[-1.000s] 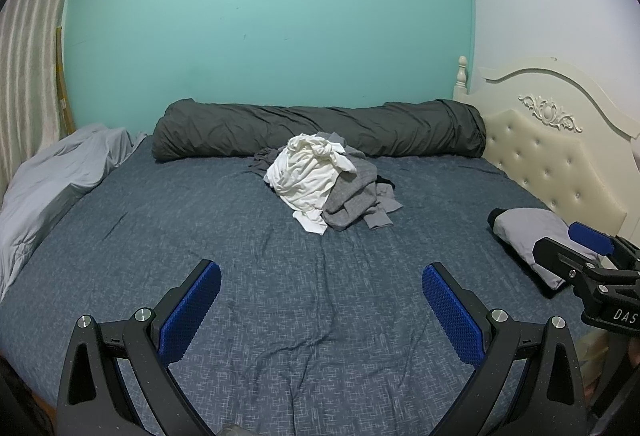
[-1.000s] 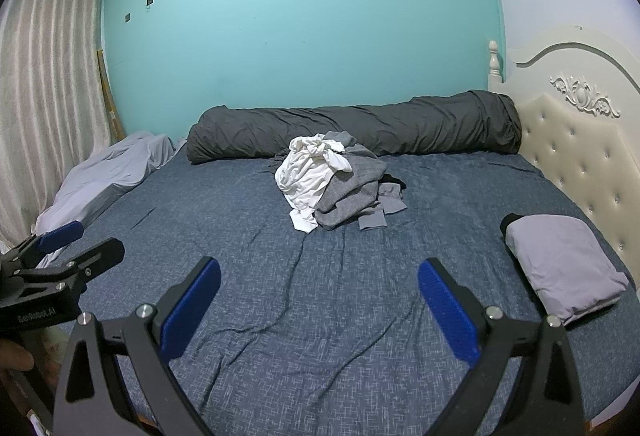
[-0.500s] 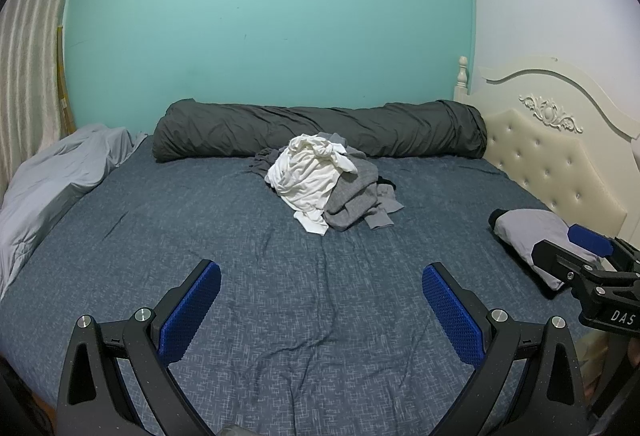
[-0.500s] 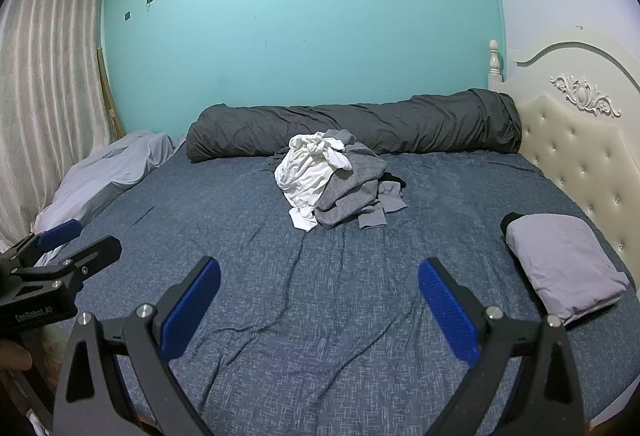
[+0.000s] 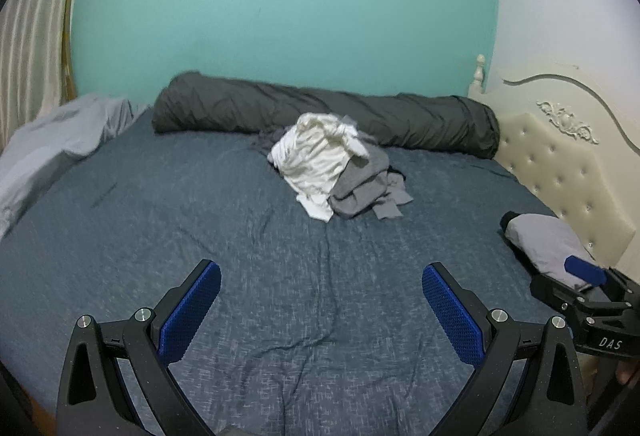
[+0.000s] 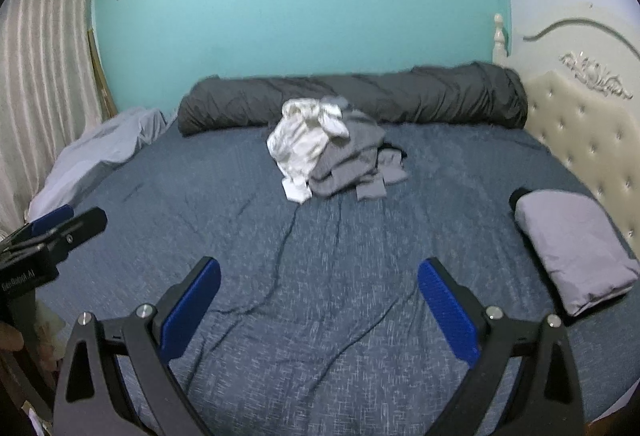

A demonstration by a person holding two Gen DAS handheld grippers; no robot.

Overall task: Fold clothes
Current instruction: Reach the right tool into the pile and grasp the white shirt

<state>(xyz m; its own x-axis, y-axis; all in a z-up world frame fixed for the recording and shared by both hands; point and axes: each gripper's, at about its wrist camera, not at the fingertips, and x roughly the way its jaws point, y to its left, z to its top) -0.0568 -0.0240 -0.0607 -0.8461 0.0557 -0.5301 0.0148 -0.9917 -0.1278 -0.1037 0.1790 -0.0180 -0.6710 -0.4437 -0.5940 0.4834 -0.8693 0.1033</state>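
Left wrist view: blue-sheeted bed [image 5: 200, 220] under a teal wall [image 5: 280, 8], cream headboard [image 5: 560, 164] to its right. Left gripper [image 5: 321, 300] and right gripper [image 6: 319, 296] both spread wide and empty over the bed's near edge, well short of the clothes pile [image 5: 332, 166] at the bed's middle. Beyond the pile, a rolled dark duvet [image 5: 320, 112]; by the headboard, a folded grey garment [image 6: 572, 244]; bare sheet between grippers and pile.

Clothes pile [image 5: 336, 172] lies ahead of both grippers' fingers, mid-bed [image 5: 200, 228], slightly R of centre btwn left gripper [image 5: 320, 300] fingers. Rolled duvet [image 5: 320, 112] sits behind pile, touching it. Folded item [image 6: 572, 240] lies R of right gripper [image 6: 318, 296] fingers, beside headboard [image 6: 588, 132]. Crumpled sheet [image 6: 96, 156] far L.
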